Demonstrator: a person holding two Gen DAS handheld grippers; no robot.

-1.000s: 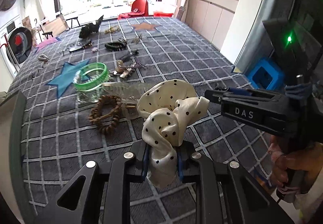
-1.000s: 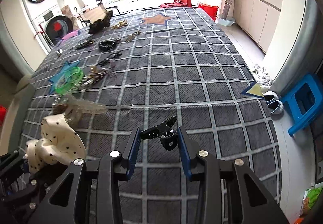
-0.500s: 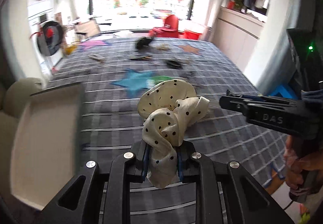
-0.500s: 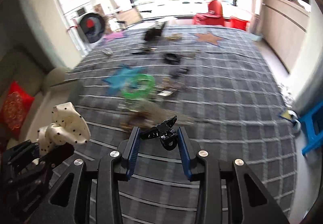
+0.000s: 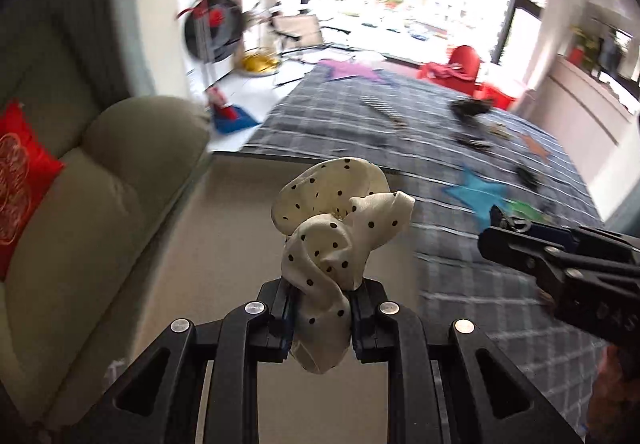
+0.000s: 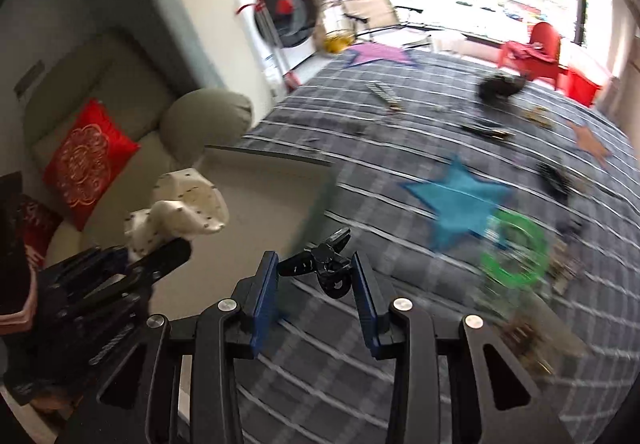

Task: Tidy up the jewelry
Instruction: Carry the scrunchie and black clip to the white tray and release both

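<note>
My left gripper (image 5: 320, 308) is shut on a cream scrunchie (image 5: 332, 240) with black dots, which bulges up out of the jaws. It hangs over a beige tray (image 5: 224, 236) beside the grey checked blanket (image 5: 460, 284). In the right wrist view my right gripper (image 6: 316, 276) is shut on a small black claw clip (image 6: 324, 270), held crosswise between the blue pads above the blanket's edge, close to the tray (image 6: 272, 200). The left gripper (image 6: 160, 256) and scrunchie (image 6: 180, 212) show at that view's left. The right gripper (image 5: 504, 236) enters the left wrist view from the right.
A green bangle (image 6: 514, 248), a blue star patch (image 6: 456, 200) and several dark hair pieces lie on the blanket, blurred. A beige sofa (image 5: 80, 204) with a red cushion (image 6: 86, 160) stands left of the tray. A washing machine (image 6: 286, 14) and a red chair (image 5: 464, 64) stand behind.
Both grippers have swung left, from over the blanket's scattered jewelry to the beige tray by the sofa. The scrunchie and the claw clip stay gripped as before.
</note>
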